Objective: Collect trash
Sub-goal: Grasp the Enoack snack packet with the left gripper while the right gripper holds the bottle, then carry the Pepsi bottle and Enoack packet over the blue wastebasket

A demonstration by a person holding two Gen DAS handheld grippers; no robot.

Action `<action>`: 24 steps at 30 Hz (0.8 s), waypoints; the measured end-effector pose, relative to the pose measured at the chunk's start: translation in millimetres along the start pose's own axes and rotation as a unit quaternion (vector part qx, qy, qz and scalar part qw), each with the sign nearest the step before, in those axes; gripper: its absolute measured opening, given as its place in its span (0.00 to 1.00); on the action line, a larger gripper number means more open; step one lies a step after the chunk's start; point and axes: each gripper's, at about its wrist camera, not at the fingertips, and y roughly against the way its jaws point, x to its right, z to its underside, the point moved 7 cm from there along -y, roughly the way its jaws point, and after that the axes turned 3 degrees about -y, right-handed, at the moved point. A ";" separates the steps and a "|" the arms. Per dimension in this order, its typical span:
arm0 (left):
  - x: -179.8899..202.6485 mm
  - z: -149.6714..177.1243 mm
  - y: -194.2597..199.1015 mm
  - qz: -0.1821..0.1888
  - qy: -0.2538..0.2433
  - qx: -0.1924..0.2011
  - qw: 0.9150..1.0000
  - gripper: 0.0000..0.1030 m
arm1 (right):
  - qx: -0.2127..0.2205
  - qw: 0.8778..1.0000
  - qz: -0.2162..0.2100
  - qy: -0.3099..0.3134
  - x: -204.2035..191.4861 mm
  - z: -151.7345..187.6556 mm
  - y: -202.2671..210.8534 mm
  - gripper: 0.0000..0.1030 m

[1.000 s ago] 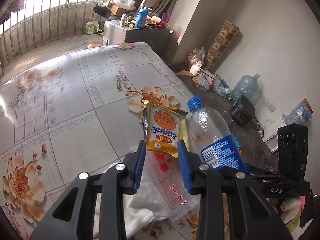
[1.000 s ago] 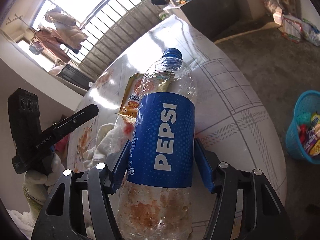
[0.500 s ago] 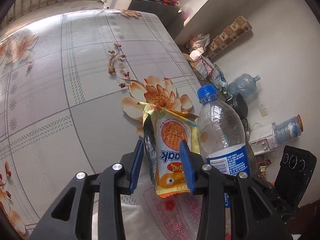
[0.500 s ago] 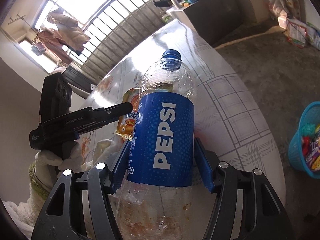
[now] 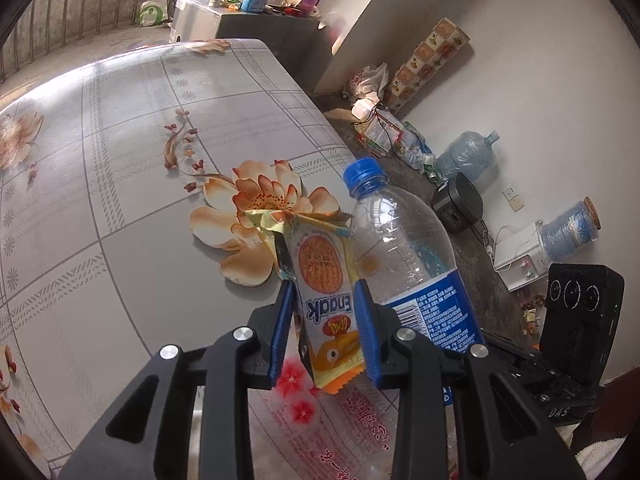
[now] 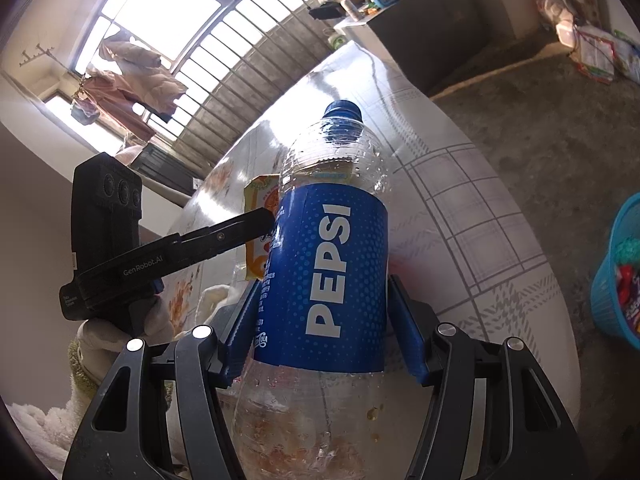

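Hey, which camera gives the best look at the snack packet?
The left wrist view: the snack packet faces the camera between the closing jaws, print readable. The right wrist view shows only its edge behind the Pepsi bottle.

My left gripper (image 5: 325, 330) closing on the yellow snack wrapper (image 5: 325, 300) between its blue pads, clear Pepsi bottle (image 5: 404, 256) just right of it, floral table (image 5: 120, 184) beneath, my right gripper (image 5: 576, 320) at the frame's right edge

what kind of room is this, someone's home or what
Most likely a lived-in home, perhaps by a balcony: a table with a floral tablecloth, laundry hanging at the barred window, and water jugs and bags along the wall on a bare floor.
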 end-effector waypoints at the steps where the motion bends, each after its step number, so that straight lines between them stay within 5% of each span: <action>1: -0.7 0.9 -1.6 -0.008 -0.001 -0.001 1.000 0.20 | 0.001 1.000 -0.002 -0.002 1.3 -0.1 1.2 0.56; 7: -0.6 -2.5 9.2 -0.019 -0.006 0.017 1.000 0.03 | 0.012 0.999 -0.027 -0.023 7.4 2.1 12.5 0.54; 16: 42.1 -13.6 38.6 -0.018 -0.049 0.046 0.998 0.01 | 0.059 0.994 -0.071 -0.055 15.0 3.3 57.4 0.54; 24: 135.0 -34.5 23.0 0.012 -0.131 0.043 0.990 0.01 | 0.147 0.981 -0.066 -0.105 68.5 -0.8 134.4 0.54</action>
